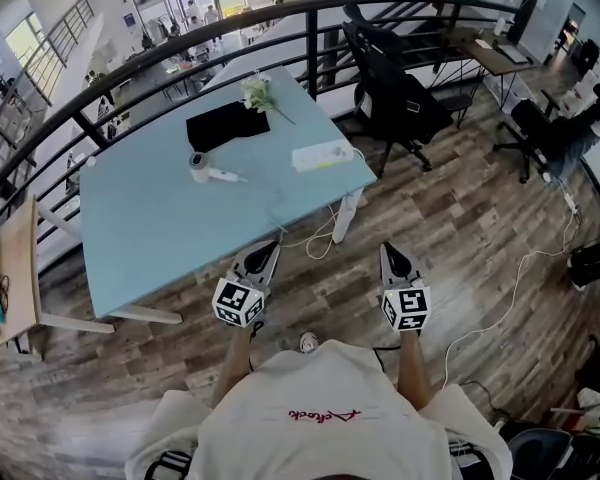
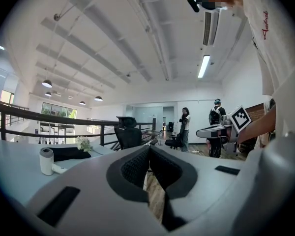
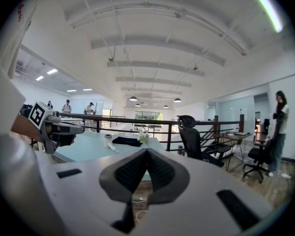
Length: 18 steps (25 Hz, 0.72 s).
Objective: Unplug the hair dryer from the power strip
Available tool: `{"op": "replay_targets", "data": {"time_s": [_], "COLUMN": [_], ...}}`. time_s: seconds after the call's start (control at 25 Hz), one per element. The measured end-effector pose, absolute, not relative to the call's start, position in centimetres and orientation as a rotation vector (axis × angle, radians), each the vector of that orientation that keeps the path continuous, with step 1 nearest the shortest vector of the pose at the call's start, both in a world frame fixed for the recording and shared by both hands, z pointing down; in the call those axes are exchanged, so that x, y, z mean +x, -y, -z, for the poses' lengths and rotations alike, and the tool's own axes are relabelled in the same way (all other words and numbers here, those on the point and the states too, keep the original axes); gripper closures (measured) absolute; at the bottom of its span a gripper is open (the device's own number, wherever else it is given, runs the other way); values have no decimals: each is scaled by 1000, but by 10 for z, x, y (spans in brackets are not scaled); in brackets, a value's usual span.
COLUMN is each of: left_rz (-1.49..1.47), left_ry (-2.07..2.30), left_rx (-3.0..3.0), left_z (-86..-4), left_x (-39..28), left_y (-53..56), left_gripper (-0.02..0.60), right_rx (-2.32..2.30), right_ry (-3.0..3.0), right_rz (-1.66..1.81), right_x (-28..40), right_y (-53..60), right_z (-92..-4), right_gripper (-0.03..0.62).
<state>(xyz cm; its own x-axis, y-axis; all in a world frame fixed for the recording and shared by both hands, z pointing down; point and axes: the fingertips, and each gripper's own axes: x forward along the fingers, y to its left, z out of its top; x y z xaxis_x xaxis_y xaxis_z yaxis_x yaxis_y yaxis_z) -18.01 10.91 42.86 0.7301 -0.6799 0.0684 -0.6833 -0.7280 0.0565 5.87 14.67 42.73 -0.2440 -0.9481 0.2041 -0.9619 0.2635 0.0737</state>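
One light-blue rectangular table (image 1: 160, 228) bears one white handheld hair dryer (image 1: 202, 168), one white oblong power strip (image 1: 323, 155), one black folded cloth (image 1: 225, 125) and one small bunch of white flowers (image 1: 257, 93). Grey two-jaw grippers number two: left gripper (image 1: 271, 248), right gripper (image 1: 388, 250).

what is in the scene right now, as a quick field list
table: light blue
hair dryer: white, on the table
black cloth: on the table beyond the dryer
flowers: near the table's far edge
left gripper: shut, empty, by the table's near edge
right gripper: shut, empty, over the floor
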Motion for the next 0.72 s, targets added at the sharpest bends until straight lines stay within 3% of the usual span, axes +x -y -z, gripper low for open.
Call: {"op": "replay_targets", "data": {"time_s": [0.72], "left_rz": [-107], "left_ry": [1130], "left_rx": [2837], "left_z": [-444], "left_x": [-170], "left_y": [-49], "left_gripper": [572], "right_rx": [1774], "right_ry": [2335], "right_rz": [-127], "right_x": [66], "right_y": [-86], "right_z": [-445], "right_gripper": [577]}}
